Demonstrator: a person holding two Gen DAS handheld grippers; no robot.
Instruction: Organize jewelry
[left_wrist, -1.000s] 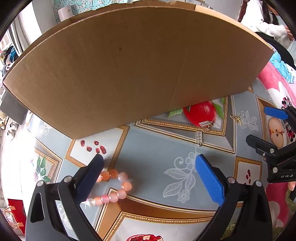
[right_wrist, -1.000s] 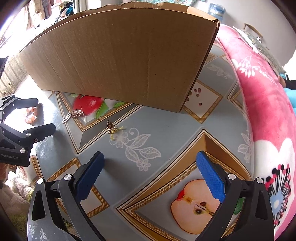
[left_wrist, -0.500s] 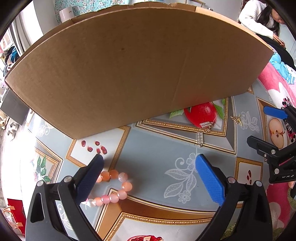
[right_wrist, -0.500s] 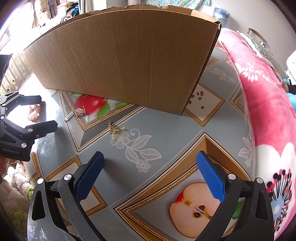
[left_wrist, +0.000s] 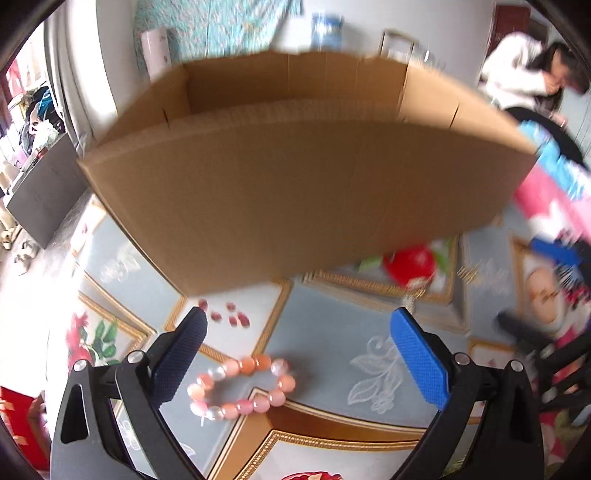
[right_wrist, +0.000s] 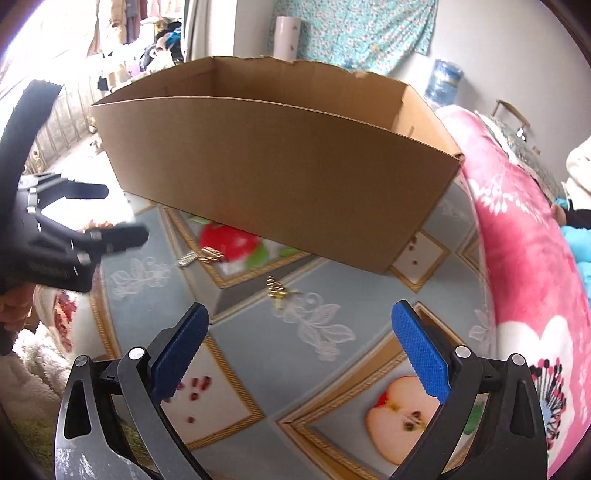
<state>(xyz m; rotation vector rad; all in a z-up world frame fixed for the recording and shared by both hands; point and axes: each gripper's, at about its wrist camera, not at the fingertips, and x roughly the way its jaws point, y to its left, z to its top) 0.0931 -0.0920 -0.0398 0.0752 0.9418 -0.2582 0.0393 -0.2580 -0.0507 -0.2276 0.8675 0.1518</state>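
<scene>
A pink and orange bead bracelet lies on the fruit-print tablecloth, between the fingers of my open, empty left gripper. A silver chain piece and a small gold piece lie on the cloth in front of my open, empty right gripper. The silver piece is a blur in the left wrist view. A large open cardboard box stands behind them; it also shows in the right wrist view. The left gripper shows at the left edge of the right wrist view.
A pink flowered blanket lies along the right side of the table. A person in white sits at the far right. A grey box stands at the left beyond the table edge. A water jug stands by the back wall.
Both grippers have risen and tilted back, so the box's open top now shows. The bracelet now lies between the left fingers instead of beside the left one. The frames are motion-blurred.
</scene>
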